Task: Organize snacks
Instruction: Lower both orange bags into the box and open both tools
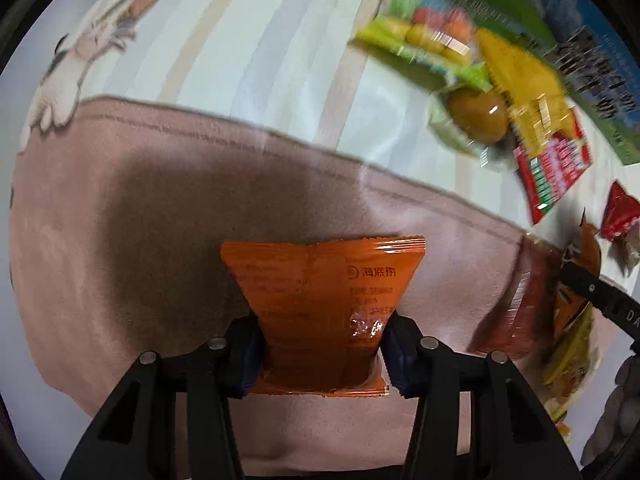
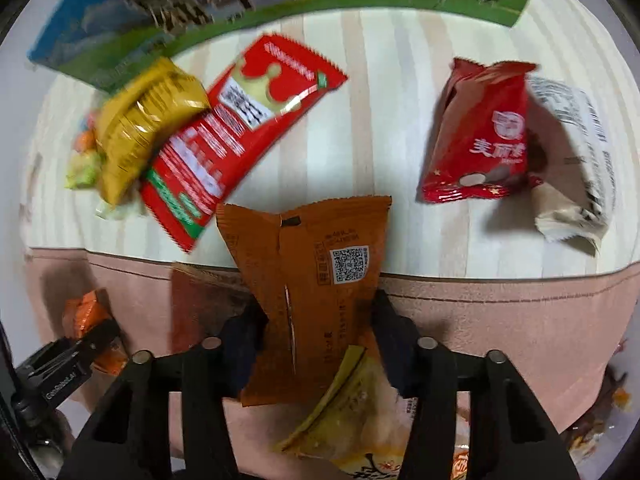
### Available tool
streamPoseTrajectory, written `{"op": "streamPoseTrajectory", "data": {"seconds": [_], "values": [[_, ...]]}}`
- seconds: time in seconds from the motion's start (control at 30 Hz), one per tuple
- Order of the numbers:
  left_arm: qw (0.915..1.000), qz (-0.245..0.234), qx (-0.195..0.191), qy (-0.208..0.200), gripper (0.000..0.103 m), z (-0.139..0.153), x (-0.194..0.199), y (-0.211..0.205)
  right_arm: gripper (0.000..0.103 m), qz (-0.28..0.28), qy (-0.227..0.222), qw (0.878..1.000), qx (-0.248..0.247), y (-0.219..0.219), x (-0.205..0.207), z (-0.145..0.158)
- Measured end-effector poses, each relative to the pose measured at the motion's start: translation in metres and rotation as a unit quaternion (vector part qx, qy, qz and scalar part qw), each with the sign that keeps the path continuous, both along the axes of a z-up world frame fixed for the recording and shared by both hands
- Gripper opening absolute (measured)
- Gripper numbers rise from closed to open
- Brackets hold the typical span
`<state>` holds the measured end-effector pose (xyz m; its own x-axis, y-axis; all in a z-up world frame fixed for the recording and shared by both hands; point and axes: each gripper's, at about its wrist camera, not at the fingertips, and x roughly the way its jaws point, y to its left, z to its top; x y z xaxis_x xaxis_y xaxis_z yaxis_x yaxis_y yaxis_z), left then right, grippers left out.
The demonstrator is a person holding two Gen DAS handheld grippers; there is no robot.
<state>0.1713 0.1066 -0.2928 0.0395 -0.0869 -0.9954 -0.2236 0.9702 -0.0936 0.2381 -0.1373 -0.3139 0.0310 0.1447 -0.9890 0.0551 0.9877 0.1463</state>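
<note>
Two orange packets are held, one in each pair of tongs. Clamped narrow across its lower half, the left gripper [image 1: 322, 354] grips an orange packet [image 1: 320, 304] whose long axis runs straight ahead, over a pink cloth [image 1: 120, 220]. Likewise closed on its load, the right gripper [image 2: 316, 346] holds the brown-orange packet [image 2: 308, 280], pointing ahead with the code label up. Ahead to its left lie one long red packet [image 2: 240, 136] and one yellow packet [image 2: 140, 124]; ahead to its right lies one red pouch [image 2: 480, 136].
</note>
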Motion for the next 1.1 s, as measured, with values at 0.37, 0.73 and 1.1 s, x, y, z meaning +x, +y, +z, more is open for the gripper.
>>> {"op": "streamPoseTrajectory", "data": {"seconds": [0.37, 0.73, 1.1], "values": [[0.9894, -0.038, -0.085, -0.111, 0.047, 0.139, 0.054, -0.041, 0.049, -0.017, -0.079, 0.989, 0.121, -0.009, 0.038, 0.114], [0.9856, -0.101, -0.023, -0.134, 0.047, 0.191, 0.232, -0.081, 0.049, -0.027, -0.149, 0.984, 0.091, -0.042, 0.169, 0.192], [0.9925, -0.099, 0.055, -0.046, 0.048, 0.11, 0.365, -0.078, 0.05, -0.029, -0.106, 0.994, -0.025, -0.049, 0.314, 0.13]]}}
